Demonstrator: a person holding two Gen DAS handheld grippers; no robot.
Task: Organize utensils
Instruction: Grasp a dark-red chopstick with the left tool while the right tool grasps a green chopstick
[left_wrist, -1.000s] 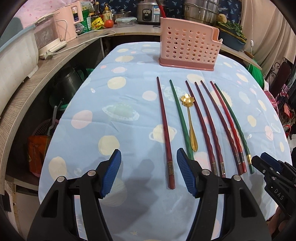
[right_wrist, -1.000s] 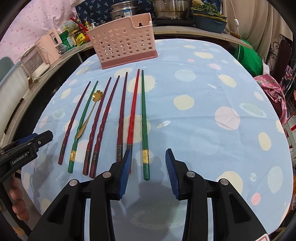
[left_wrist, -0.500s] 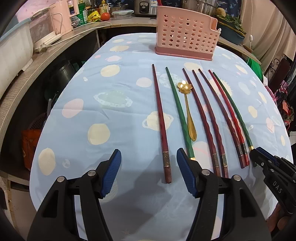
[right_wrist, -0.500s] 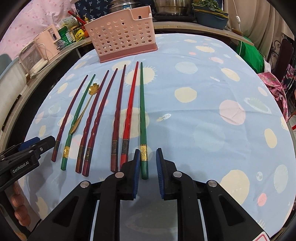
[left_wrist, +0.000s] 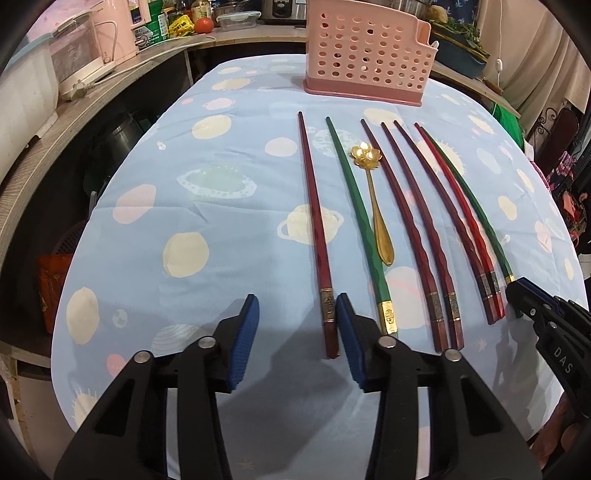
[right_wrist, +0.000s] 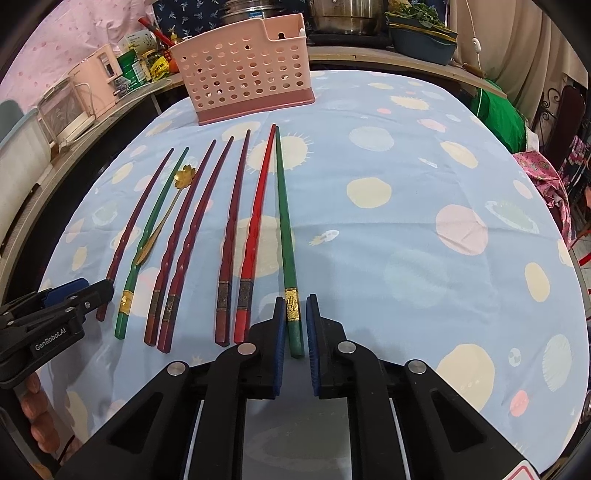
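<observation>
7 chopsticks (left_wrist: 413, 221) beside pink caddy (left_wrist: 365, 62).

Glossy lacquered chopsticks (right_wrist: 283, 236); matt cloth (right_wrist: 406, 221) (printed); plastic basket (right_wrist: 243, 85).

Seven chopsticks (left_wrist: 406, 221) – red, maroon, green – lying parallel, gold spoon (left_wrist: 376, 206) among them, pink holder (left_wrist: 365, 55) upright behind

Home kitchen: cooking pots (right_wrist: 341, 14), rice cooker (left_wrist: 79, 66).
</observation>
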